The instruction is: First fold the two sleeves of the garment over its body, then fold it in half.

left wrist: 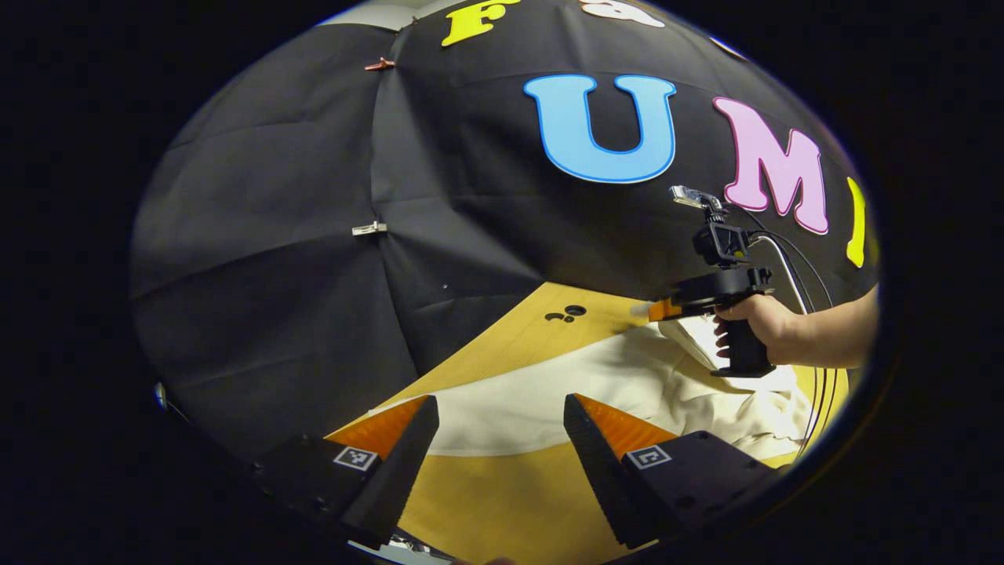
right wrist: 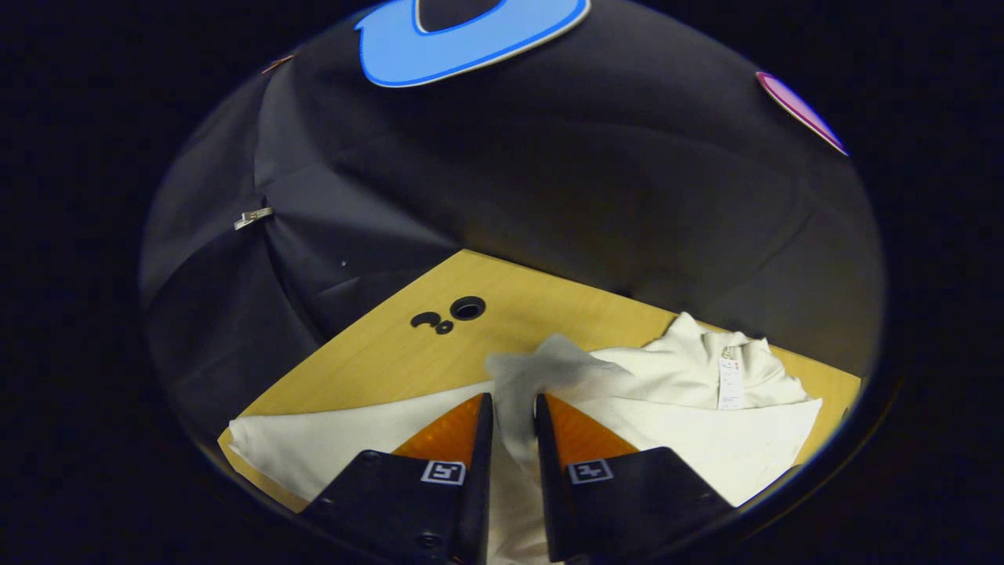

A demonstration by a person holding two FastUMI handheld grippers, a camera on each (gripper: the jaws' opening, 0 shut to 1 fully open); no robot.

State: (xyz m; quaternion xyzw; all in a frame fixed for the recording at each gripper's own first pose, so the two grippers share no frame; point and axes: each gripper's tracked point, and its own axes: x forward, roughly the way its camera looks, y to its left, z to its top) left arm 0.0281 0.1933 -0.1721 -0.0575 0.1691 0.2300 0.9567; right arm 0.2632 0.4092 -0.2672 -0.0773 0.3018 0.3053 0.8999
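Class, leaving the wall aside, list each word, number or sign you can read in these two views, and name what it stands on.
White tag on the garment: print too small to read.
Square markers on the left tongs and the right tongs: black-and-white patterns, no words.
Nothing else is legible.

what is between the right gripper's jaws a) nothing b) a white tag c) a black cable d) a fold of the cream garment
d, in the right gripper view the right gripper has its jaws nearly closed on a raised fold of the cream garment, which lies on the wooden table.
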